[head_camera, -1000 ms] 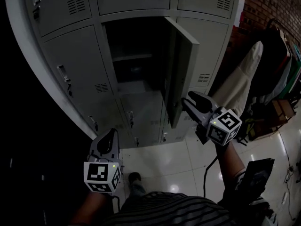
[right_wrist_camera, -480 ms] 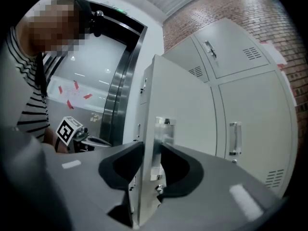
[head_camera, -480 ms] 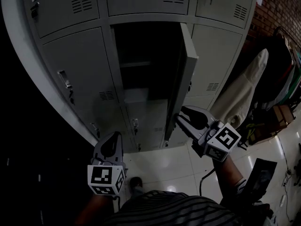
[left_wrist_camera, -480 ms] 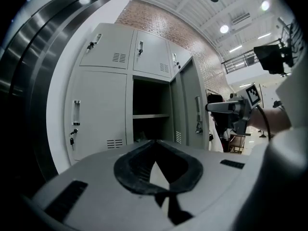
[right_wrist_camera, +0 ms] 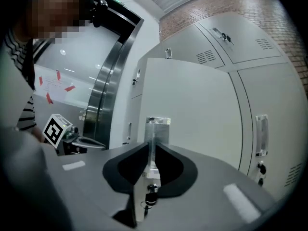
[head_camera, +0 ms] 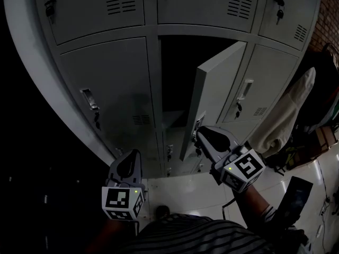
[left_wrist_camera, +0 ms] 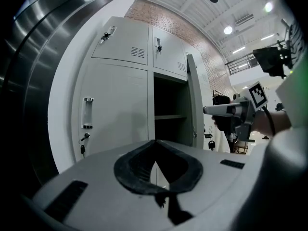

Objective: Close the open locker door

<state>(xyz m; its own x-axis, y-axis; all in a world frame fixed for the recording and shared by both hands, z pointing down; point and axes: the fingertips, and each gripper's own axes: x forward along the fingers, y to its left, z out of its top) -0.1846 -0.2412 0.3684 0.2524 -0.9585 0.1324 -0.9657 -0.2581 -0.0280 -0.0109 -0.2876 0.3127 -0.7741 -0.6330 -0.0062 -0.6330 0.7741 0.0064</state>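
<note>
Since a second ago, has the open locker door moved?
Yes. The locker door has swung partway shut, toward the closed left-hand locker, covering more of the dark opening.

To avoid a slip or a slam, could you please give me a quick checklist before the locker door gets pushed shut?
1. Door handle between right gripper jaws: ok, jaws closing on it.
2. Grip firm enough: cannot tell.
3. Open locker door free to swing: ok, nothing shows in its path.
4. Left gripper clear of door: ok, shut, empty, apart from it.
</note>
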